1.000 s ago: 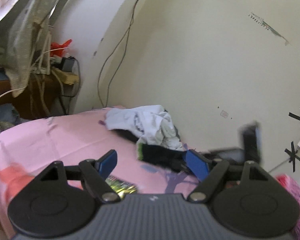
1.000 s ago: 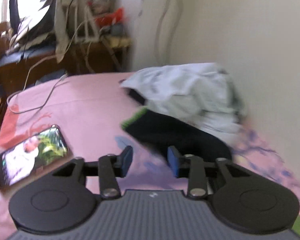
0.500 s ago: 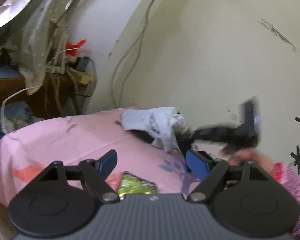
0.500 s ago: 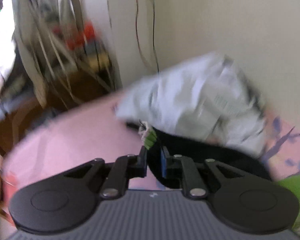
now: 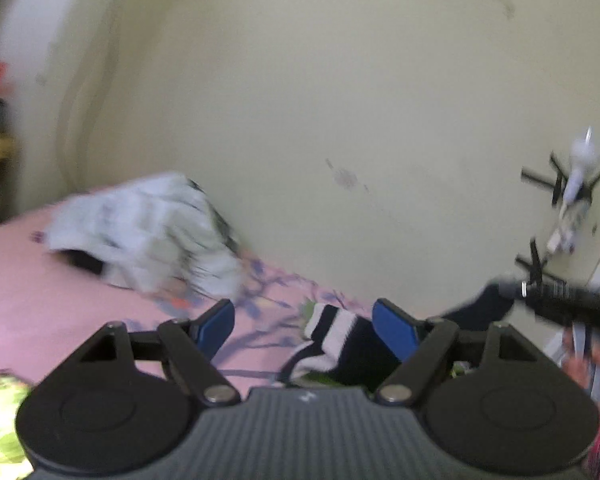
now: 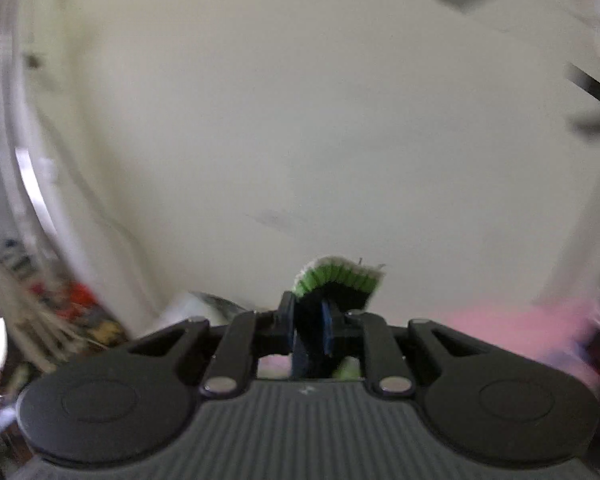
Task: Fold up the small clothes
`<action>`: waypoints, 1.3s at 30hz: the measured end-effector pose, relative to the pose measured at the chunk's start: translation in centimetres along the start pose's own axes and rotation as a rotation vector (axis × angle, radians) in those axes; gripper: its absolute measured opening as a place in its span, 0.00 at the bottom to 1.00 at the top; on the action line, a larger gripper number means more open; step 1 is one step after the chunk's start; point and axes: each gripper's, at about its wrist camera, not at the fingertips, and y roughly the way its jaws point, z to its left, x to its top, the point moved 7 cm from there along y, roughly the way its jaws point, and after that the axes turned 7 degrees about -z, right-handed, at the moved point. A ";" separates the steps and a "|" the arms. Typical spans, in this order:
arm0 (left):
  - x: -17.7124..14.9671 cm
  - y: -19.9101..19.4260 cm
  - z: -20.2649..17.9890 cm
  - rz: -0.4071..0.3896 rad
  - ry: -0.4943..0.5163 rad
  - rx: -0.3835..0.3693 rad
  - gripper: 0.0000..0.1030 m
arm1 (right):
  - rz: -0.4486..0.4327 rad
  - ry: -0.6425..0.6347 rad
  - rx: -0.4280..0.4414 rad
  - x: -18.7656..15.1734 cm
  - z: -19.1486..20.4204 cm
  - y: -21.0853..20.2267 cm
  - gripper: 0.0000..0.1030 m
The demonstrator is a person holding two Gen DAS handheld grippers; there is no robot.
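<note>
While the right hand-held gripper (image 6: pixel 308 320) pinches the black sock (image 6: pixel 332 284) aloft by its green cuff, the left hand-held gripper (image 5: pixel 304 326) gapes empty, a striped sock (image 5: pixel 332 334) on the bed (image 5: pixel 40 280) directly ahead.

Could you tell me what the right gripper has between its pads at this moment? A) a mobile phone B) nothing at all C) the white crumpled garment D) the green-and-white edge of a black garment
D: in the right wrist view the right gripper is shut on the black garment, whose green-and-white edge sticks up above the pads.
</note>
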 end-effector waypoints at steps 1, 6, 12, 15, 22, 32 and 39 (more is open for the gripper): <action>-0.6 1.8 -0.7 0.029 0.009 0.007 0.76 | 0.019 0.025 -0.035 -1.7 -2.5 0.0 0.07; -4.0 9.6 -2.3 0.182 -0.005 0.061 0.76 | 0.116 0.263 -0.094 -8.8 -10.4 -0.2 0.08; -6.7 15.9 -2.8 0.280 0.003 0.097 0.70 | 0.095 0.312 -0.021 -9.4 -11.1 -1.4 0.14; -7.6 18.1 -3.6 0.317 0.025 0.077 0.48 | 0.122 0.315 -0.025 -9.2 -11.3 -1.4 0.14; -6.9 18.2 -1.4 0.218 -0.012 0.114 0.08 | 0.044 0.505 0.174 -5.9 -8.5 -6.7 0.12; -5.9 19.3 3.8 0.251 -0.240 0.138 0.08 | 0.050 -0.369 -0.131 -8.3 -2.0 -5.3 0.48; -5.9 19.1 3.6 0.248 -0.216 0.139 0.08 | 0.246 -0.846 -0.061 -14.5 2.3 -3.0 0.47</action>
